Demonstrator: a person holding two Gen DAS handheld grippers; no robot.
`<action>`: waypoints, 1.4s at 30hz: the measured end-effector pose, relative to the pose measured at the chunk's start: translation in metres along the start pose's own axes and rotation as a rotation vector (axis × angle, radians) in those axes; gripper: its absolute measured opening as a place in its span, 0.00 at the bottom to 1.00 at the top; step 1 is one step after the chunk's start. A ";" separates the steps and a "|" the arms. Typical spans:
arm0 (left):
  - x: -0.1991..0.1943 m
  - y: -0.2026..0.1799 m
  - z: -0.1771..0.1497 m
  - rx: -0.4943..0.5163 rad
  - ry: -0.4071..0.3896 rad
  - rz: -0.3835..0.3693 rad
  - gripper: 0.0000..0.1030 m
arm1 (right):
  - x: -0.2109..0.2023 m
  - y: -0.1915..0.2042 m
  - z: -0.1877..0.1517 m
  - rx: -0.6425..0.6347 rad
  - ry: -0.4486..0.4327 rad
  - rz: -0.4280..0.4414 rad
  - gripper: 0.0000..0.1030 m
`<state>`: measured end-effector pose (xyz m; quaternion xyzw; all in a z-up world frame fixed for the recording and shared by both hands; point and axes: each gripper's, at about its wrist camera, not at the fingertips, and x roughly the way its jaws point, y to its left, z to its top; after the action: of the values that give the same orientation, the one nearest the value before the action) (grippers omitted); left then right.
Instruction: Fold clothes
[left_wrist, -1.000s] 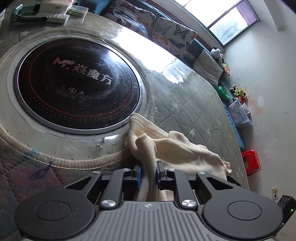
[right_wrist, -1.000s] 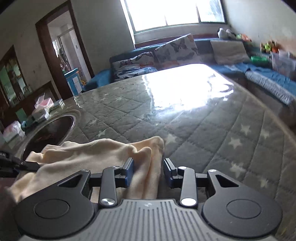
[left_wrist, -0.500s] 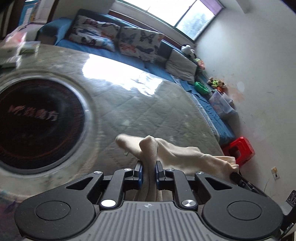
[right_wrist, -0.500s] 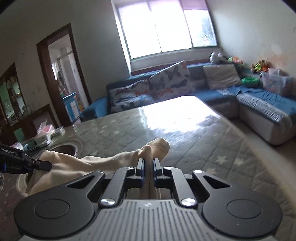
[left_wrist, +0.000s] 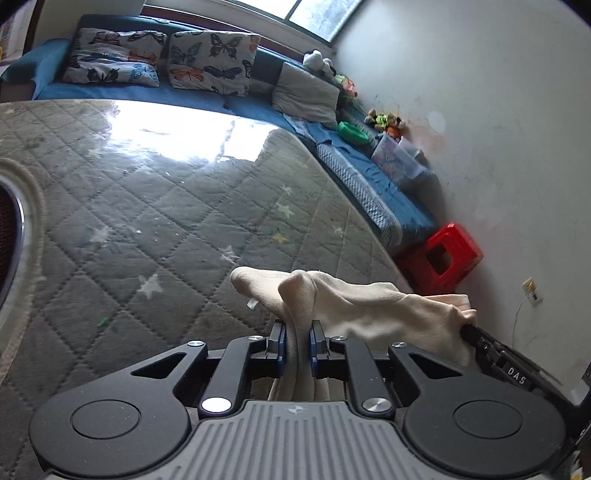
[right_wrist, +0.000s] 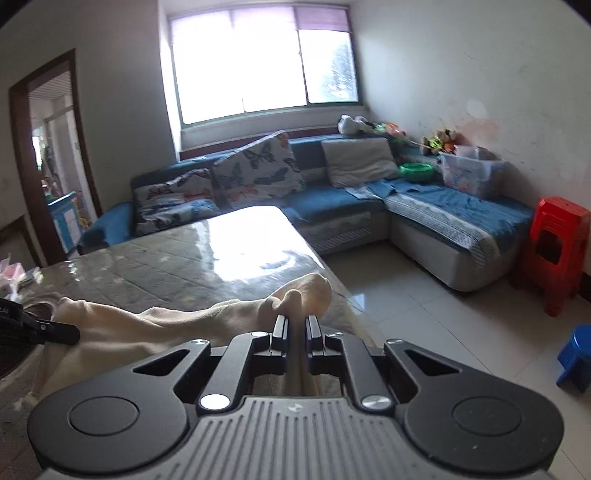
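Both tongs, L (left_wrist: 295, 338) and R (right_wrist: 295, 332), now clamped on cloth (left_wrist: 369, 306); lifted off tabletop (left_wrist: 166, 206), ready to fold.

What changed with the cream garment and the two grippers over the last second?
The right gripper, open around the cream garment a second ago, closed on it. Both grippers then lifted the cloth off the quilted table; the views tilted up toward the sofa. The left gripper kept its pinch throughout, and the cloth hangs stretched between them.
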<state>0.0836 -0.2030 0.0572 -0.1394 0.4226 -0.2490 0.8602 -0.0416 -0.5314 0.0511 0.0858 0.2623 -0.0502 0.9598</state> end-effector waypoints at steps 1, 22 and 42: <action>0.005 -0.001 -0.001 0.012 0.010 0.014 0.14 | 0.005 -0.005 -0.002 0.006 0.012 -0.012 0.08; 0.046 -0.016 0.004 0.204 0.021 0.181 0.20 | 0.065 -0.009 -0.013 0.019 0.116 -0.041 0.19; 0.055 -0.039 0.004 0.294 0.025 0.197 0.31 | 0.040 0.080 -0.018 -0.203 0.080 0.173 0.30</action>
<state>0.1031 -0.2653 0.0405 0.0330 0.4041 -0.2244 0.8862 -0.0049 -0.4511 0.0260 0.0125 0.2960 0.0629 0.9530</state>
